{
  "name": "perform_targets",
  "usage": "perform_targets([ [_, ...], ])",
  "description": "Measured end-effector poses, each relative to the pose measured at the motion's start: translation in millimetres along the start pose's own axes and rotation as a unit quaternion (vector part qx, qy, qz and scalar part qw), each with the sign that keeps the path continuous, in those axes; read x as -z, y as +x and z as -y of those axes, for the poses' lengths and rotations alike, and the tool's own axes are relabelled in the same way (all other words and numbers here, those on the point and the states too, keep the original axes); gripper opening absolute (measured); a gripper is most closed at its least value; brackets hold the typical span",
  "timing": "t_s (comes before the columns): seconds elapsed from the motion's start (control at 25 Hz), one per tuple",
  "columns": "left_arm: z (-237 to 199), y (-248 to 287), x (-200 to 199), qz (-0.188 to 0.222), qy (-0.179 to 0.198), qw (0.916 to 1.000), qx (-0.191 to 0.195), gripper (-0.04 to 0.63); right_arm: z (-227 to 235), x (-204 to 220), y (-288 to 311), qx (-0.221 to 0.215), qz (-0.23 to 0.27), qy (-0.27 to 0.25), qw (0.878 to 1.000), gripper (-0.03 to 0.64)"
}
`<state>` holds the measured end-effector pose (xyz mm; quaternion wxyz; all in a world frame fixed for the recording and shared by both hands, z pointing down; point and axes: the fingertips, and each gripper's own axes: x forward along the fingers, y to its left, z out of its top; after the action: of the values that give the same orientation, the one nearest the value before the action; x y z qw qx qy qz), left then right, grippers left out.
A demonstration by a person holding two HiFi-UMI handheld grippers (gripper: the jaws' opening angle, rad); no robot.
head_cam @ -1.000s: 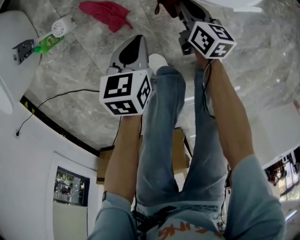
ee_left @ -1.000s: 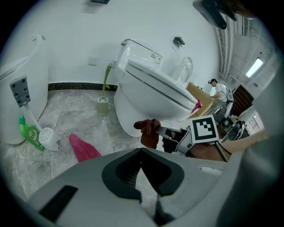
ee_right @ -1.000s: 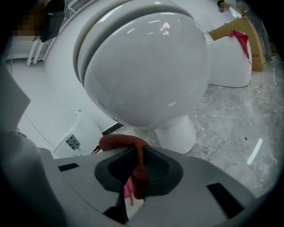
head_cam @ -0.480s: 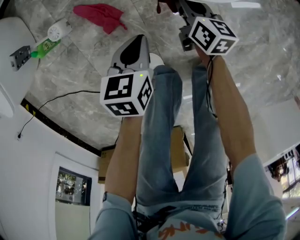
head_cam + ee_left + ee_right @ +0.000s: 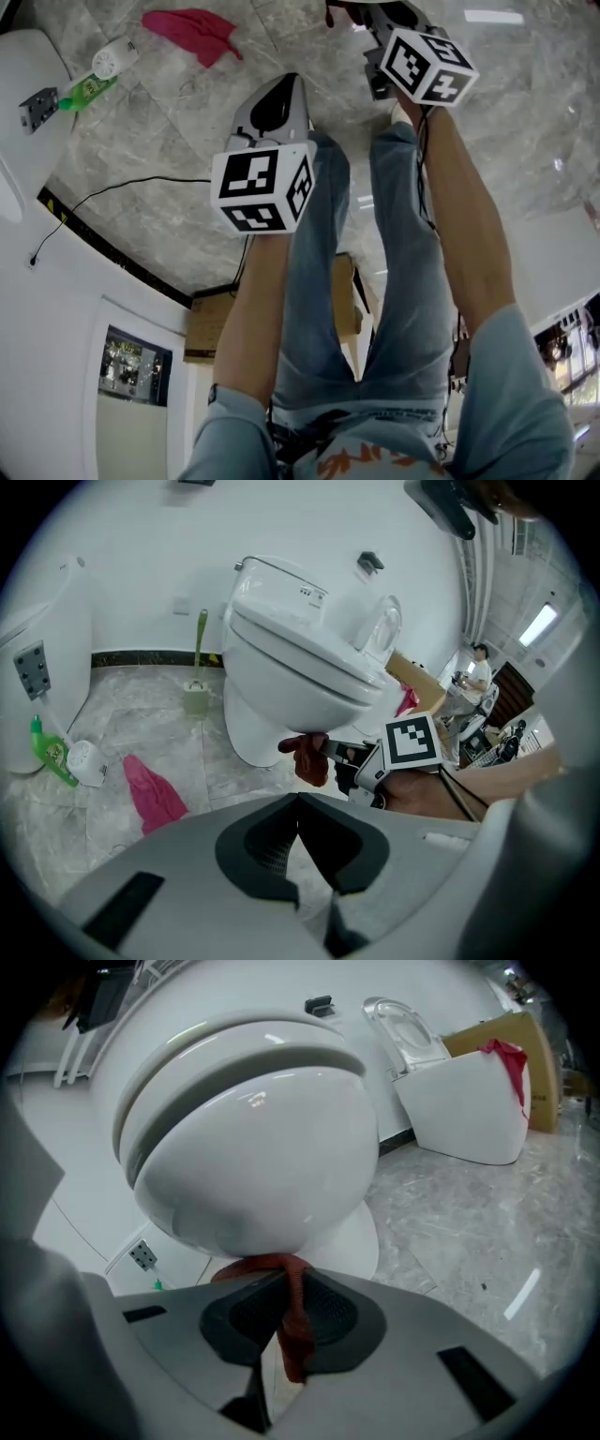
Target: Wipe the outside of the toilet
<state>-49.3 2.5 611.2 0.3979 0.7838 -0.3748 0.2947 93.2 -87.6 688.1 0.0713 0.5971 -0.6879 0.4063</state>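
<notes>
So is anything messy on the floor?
A bit, yes. A pink cloth lies crumpled on the floor. Near it, a green bottle seems to lie tipped on its side. Nothing looks spilled or broken.

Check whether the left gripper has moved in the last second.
Yes, slightly: the left gripper has drifted right, away from the pink cloth on the floor.
</notes>
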Motion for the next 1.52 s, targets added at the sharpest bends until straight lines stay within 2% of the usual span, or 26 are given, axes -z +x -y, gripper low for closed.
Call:
perform_targets([
  [0.24, 30.1, 9.5, -4.4, 0.003, -0.005, 1.0000, -0.005, -0.006, 31.1, -18.4, -9.7, 0.012, -0.009, -0.007, 1.000, 0.049],
  [0.68, 84.2, 27.3, -21.0, 0.018, -0.019, 0.9996, -0.012, -0.006, 91.7, -82.0, -21.6, 0.033, 0.006, 0.021, 0.999, 0.049],
  [0.84, 102.4, 29.6, -21.9, 0.024, -0.024, 0.9992, -0.020, -0.006, 98.0, -93.7, -30.1, 0.017, -0.002, 0.008, 1.000, 0.051],
  [1.04, 137.0, 22.0, -34.7, 0.036, -0.015, 0.9991, -0.016, -0.006, 101.7, -109.7, -72.7, 0.008, -0.008, -0.013, 1.000, 0.051],
  [1.2, 172.9, 9.5, -58.9, 0.054, -0.001, 0.9985, -0.001, -0.006, 107.1, -135.6, -121.9, 0.017, 0.001, -0.013, 1.000, 0.051],
  [1.52, 221.3, -21.6, -91.2, 0.069, -0.008, 0.9976, -0.001, -0.006, 100.3, -167.9, -199.2, 0.018, -0.004, -0.012, 1.000, 0.051],
])
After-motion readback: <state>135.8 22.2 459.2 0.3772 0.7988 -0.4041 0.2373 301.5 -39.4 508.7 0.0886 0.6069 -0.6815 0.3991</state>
